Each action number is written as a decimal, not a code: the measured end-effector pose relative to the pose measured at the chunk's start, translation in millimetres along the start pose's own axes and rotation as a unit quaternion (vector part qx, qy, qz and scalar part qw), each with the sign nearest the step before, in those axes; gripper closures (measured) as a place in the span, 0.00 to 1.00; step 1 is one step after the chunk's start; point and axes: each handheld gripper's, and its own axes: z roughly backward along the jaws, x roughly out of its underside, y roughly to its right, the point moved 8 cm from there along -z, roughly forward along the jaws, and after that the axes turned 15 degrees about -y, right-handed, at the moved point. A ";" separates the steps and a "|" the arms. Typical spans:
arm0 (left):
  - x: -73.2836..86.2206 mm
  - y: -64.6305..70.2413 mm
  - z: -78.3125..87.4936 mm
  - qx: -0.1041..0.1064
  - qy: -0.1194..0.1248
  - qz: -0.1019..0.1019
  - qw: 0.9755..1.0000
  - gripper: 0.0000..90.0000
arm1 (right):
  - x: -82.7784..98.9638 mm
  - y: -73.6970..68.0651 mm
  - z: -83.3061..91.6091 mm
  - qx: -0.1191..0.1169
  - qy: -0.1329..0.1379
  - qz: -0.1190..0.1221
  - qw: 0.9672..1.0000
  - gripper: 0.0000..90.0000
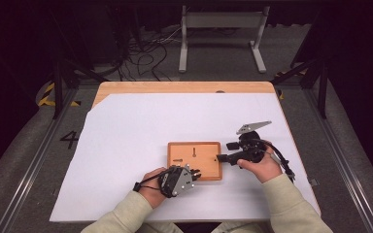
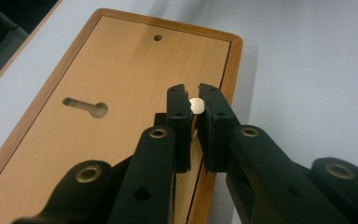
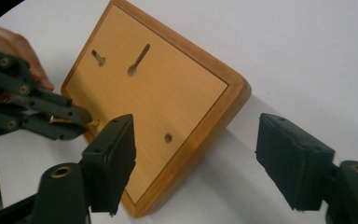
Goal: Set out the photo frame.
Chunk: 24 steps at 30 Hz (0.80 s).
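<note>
- The wooden board [image 1: 194, 160] lies flat at lower centre of the high view, long axis running left-right in the frame.
- Left gripper [image 1: 192, 173]: jaws closed on a small brass pin [image 2: 196, 105] at the board's lower right edge.
- Right gripper [image 1: 222, 158]: jaws wide apart, empty, just right of the board, pointing left at its right edge [image 3: 200, 135].

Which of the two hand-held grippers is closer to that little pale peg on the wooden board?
Left. The left hand-held gripper is clamped on the peg; the right hand-held gripper is open at the board's opposite edge.
</note>
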 end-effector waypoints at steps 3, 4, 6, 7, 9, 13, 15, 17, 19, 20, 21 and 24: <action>0.3 -0.1 -0.1 0.003 0.003 0.002 1.000 0.93 | -4.9 2.9 -8.3 -0.014 -0.017 -0.008 1.000 0.29; 0.3 -0.1 -0.1 0.003 0.003 0.002 1.000 0.93 | -4.9 2.9 -8.3 -0.014 -0.017 -0.008 1.000 0.29; 0.4 0.0 0.0 0.003 0.003 0.003 1.000 0.93 | -6.4 4.4 -14.1 -0.023 -0.027 -0.014 0.999 0.28; 0.4 -0.2 -0.1 0.003 0.004 0.003 1.000 0.93 | -7.2 5.2 -17.1 -0.025 -0.031 -0.016 0.999 0.27; 0.4 -0.4 -0.1 0.004 0.003 0.002 1.000 0.93 | -8.1 6.1 -22.7 -0.033 -0.039 -0.019 0.999 0.27; 0.7 -0.5 -0.4 0.008 0.005 0.005 1.000 0.93 | -8.5 6.7 -35.9 -0.045 -0.059 -0.022 0.997 0.26; 0.6 -0.4 -0.4 0.007 0.006 0.004 1.000 0.93 | -9.0 5.8 -42.0 -0.050 -0.067 -0.021 0.996 0.25; 0.8 -0.2 -0.4 0.007 0.006 0.003 1.000 0.93 | -11.2 4.6 -45.2 -0.063 -0.068 -0.022 0.995 0.25; 0.9 -0.5 -0.4 0.007 0.006 0.002 1.000 0.93 | -13.7 3.4 -47.6 -0.078 -0.067 -0.023 0.994 0.26; 1.0 -0.5 -0.4 0.007 0.007 0.001 1.000 0.93 | -14.6 2.9 -48.5 -0.084 -0.067 -0.022 0.994 0.25; 1.1 -0.4 -0.5 0.008 0.007 0.002 1.000 0.93 | -15.5 2.4 -49.7 -0.086 -0.069 -0.024 0.994 0.26; 1.1 -0.7 -0.4 0.007 0.008 -0.002 1.000 0.93 | -15.9 2.6 -50.1 -0.088 -0.076 -0.028 0.993 0.28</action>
